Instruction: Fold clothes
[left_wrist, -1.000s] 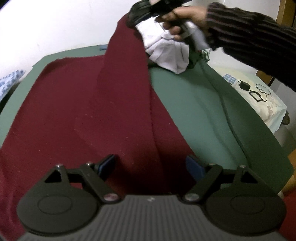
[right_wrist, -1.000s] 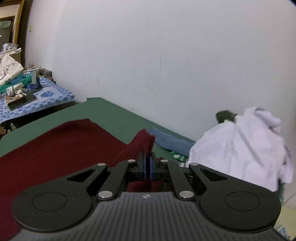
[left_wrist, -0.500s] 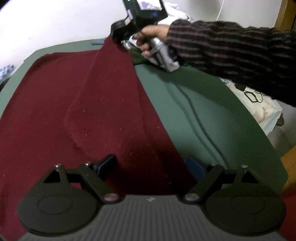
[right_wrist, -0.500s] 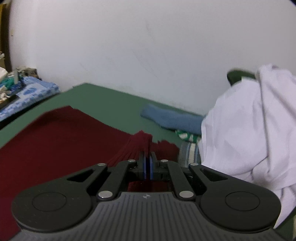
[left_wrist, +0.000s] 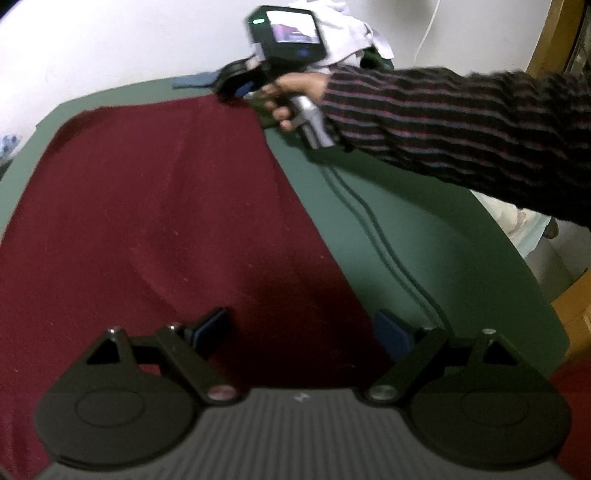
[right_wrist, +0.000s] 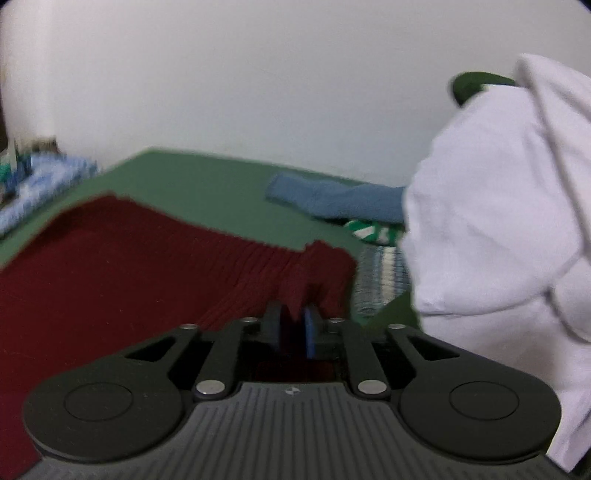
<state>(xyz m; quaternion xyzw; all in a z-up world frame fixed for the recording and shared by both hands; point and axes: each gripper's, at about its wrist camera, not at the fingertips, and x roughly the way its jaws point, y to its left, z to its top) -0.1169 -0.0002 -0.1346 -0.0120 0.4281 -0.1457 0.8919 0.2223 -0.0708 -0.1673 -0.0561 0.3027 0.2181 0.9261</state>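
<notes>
Left wrist view: a dark red cloth (left_wrist: 155, 206) lies spread flat over the left and middle of a green-covered table (left_wrist: 417, 236). Its right edge runs as a slant from the far middle of the table down to the near edge, just beside the left gripper (left_wrist: 301, 332). To the right of that edge the green cover is bare out to the table's rounded right side, crossed only by two long creases. The far left corner of the table also shows a bare green strip beyond the cloth, against a white wall (left_wrist: 110, 44).

The left gripper hangs over the cloth's near right part with its jaws spread wide and nothing between them; one blue pad is over the red cloth, the other near its edge. It points downward at the table.

A hand (left_wrist: 295, 92) in a dark striped sleeve (left_wrist: 461, 122) reaches in from the right, holding the right gripper (left_wrist: 231, 86) low at the cloth's far right corner.

Right wrist view: that gripper's jaws have just been opening and now stand a little apart, with the cloth's bunched corner (right_wrist: 314, 273) between the pads, loose rather than pinched. Close on the right a white garment (right_wrist: 498, 229) is heaped high, crowding that side. Beyond the corner a blue sock (right_wrist: 332, 199) lies near the wall, with a green-and-white striped piece (right_wrist: 373, 232) beside the heap.
</notes>
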